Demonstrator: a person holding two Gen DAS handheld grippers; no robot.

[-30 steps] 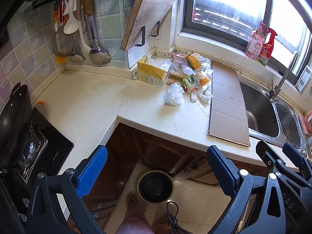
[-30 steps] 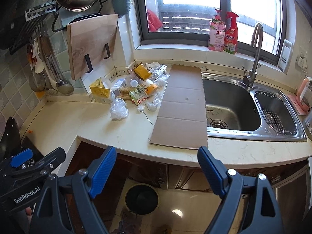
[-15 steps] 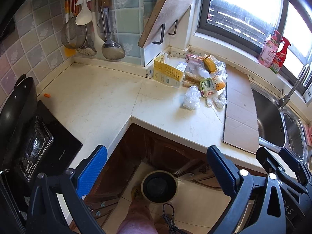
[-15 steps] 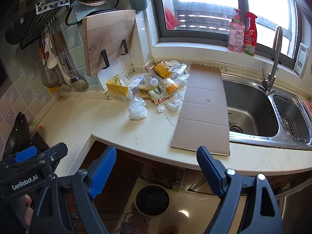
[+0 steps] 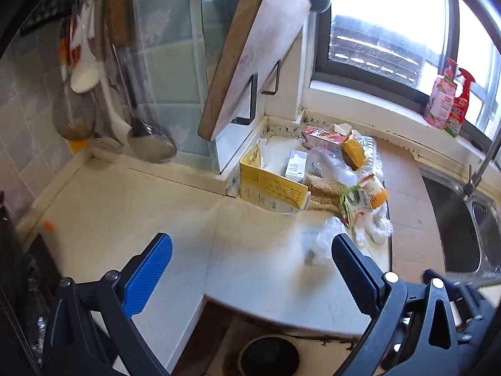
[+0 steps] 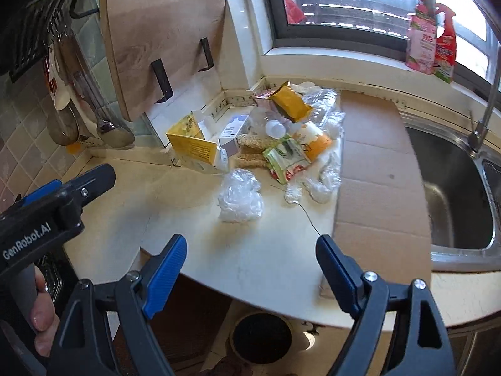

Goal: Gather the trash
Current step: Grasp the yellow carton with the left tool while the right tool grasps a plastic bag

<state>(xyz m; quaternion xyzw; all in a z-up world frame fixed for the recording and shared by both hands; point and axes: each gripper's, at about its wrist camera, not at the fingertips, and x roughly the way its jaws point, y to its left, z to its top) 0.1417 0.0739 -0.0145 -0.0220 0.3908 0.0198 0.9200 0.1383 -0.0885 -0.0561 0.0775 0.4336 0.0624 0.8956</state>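
Both grippers hang over the counter's (image 6: 256, 266) rounded front edge, bare stone ahead of them. The right gripper (image 6: 250, 269) gapes wide, its jaws just closing a little on nothing; the left gripper (image 5: 250, 266) is wide apart and empty too. The trash (image 6: 281, 138) is heaped in the corner beside the cardboard (image 6: 375, 169), with the bin (image 6: 260, 338) on the floor below. "GenRobot.AI" reads on the left gripper's body.

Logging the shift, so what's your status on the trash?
Both grippers open, empty: left, right, right's jaws just closing slightly. Trash pile uncollected on countertop. Crumpled clear plastic bag nearest; path unobstructed.
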